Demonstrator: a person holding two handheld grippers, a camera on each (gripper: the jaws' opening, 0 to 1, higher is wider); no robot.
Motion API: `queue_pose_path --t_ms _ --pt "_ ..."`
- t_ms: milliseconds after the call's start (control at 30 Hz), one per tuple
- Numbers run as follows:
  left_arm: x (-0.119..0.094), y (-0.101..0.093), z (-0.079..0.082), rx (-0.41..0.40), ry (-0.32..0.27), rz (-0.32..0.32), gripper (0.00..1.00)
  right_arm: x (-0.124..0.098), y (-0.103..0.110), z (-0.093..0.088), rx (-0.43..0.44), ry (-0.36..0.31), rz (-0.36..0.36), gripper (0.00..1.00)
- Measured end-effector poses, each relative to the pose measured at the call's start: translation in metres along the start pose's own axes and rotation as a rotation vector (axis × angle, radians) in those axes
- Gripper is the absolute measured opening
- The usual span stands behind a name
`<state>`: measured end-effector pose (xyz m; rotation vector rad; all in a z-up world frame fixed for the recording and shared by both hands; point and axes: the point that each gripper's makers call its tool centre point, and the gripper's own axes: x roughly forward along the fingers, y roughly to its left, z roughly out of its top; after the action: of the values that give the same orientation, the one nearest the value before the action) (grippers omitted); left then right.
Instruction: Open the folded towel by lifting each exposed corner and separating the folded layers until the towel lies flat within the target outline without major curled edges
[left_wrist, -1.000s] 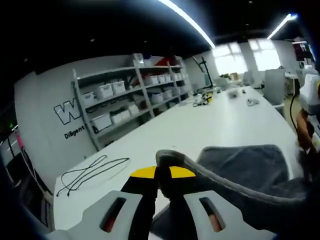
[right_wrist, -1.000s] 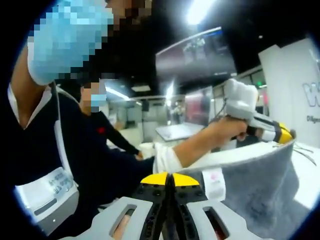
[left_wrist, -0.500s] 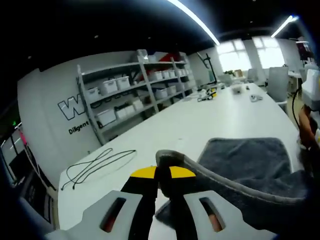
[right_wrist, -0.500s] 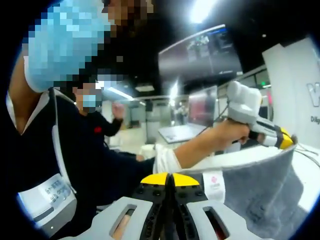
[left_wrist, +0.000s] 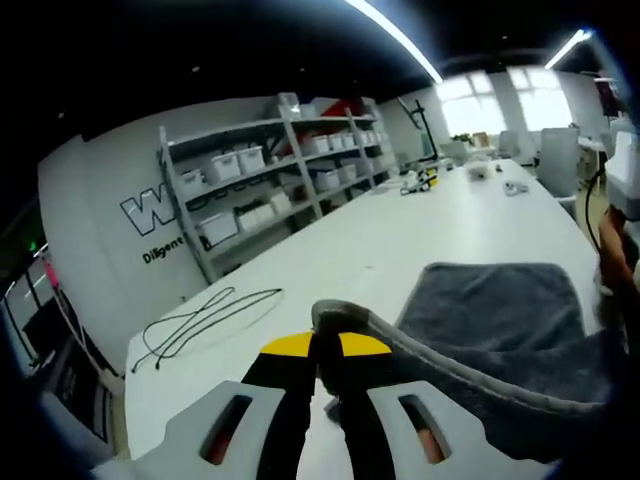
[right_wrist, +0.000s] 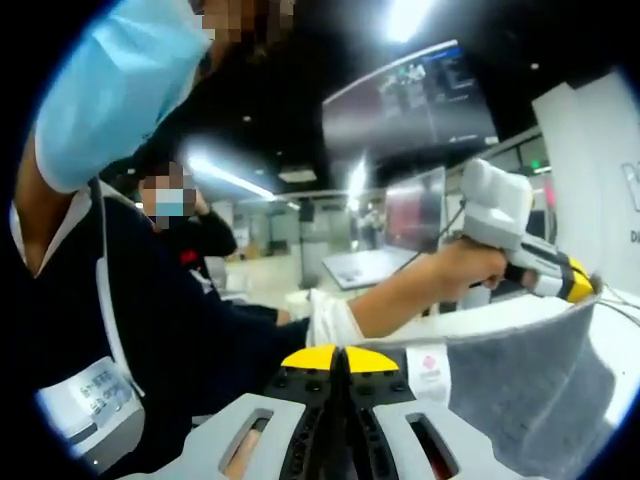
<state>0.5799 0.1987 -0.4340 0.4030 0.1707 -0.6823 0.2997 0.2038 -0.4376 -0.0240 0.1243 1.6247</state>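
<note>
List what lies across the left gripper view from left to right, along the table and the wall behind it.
Wall lettering → black cable on the white table → left gripper, jaws shut on the grey towel's hem → grey towel, its far part lying on the table.

You see a grey towel (left_wrist: 500, 320) of soft, matt, napped cloth with a smooth hem and a paper-like label (right_wrist: 430, 368), over a smooth, faintly glossy white table (left_wrist: 400, 245); both grippers look matt plastic.
</note>
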Motion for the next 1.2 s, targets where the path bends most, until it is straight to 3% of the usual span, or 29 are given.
queue_pose_path --t_ms 900,1200 --pt "-0.01 0.03 -0.031 -0.036 0.05 0.009 0.07 0.049 -0.007 0.0 -0.02 0.006 0.031 0.0" --pt "-0.009 0.04 -0.05 -0.057 0.085 0.024 0.07 0.062 -0.013 -0.003 -0.048 0.033 0.039 0.0"
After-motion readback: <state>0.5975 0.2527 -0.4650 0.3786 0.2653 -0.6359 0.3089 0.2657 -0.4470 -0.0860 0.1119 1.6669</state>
